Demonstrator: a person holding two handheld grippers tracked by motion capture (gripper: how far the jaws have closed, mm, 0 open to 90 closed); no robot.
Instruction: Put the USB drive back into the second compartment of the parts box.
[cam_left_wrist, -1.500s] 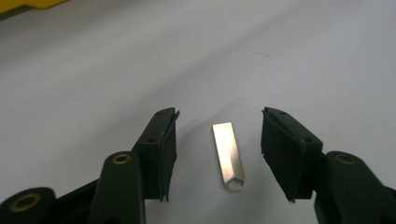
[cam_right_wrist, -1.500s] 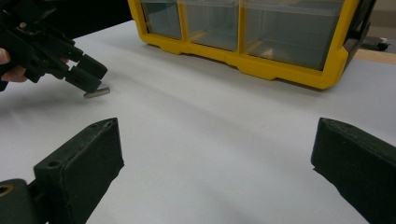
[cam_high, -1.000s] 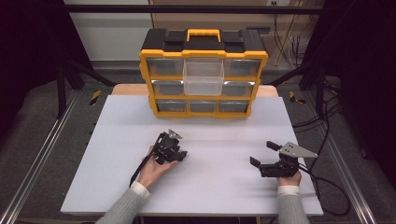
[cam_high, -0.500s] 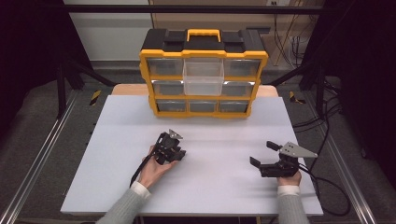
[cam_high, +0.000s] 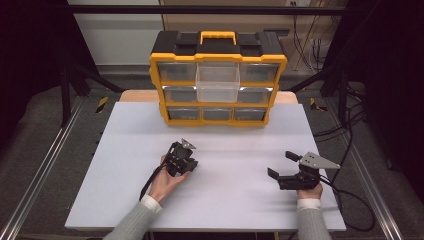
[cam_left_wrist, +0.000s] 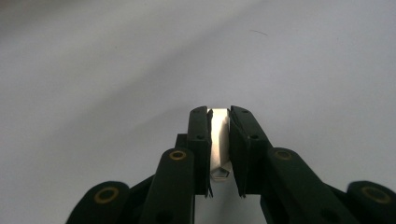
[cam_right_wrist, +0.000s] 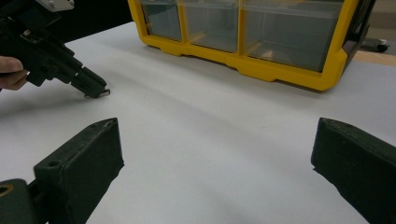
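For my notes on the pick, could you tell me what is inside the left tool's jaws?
A small silvery metal piece sits clamped in the left tool, whose jaws have just closed on it. Its top edge and faceted lower end show; the pads cover its sides, so its full shape cannot be told.

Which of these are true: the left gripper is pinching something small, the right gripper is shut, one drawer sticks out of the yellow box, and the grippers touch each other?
1. The left gripper pinches a small silvery piece. True; its jaws have just been closing on it.
2. The right gripper is shut. False: its jaws stand wide apart, nothing between them.
3. One clear drawer sticks out of the yellow organizer. True.
4. The grippers touch each other. False: they sit apart on the white table.
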